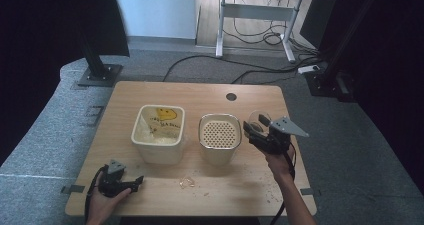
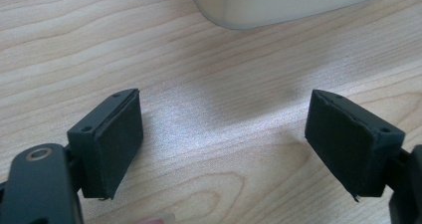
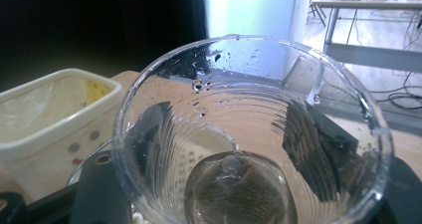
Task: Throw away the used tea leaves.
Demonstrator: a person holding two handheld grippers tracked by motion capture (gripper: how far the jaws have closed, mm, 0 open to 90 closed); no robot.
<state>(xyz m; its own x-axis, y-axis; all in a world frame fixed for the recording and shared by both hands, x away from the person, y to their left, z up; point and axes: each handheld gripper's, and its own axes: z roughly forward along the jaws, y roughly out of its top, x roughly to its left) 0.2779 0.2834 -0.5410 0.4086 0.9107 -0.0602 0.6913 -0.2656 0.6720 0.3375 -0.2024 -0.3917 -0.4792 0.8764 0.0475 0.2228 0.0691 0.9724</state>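
Both jaws clamp the clear cup (image 3: pixel 249 134) (right gripper (image 1: pixel 260 130)).

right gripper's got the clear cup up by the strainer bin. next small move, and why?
Probably tip the clear cup, clamped in the right gripper, left over the perforated container. Droplets cling inside the cup and it already hangs beside that rim. The left gripper rests open.

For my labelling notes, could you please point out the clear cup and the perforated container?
clear cup (image 3: pixel 249 134): right gripper view, its ribbed inner wall.
perforated container (image 1: pixel 220 134): high view, its holed top.
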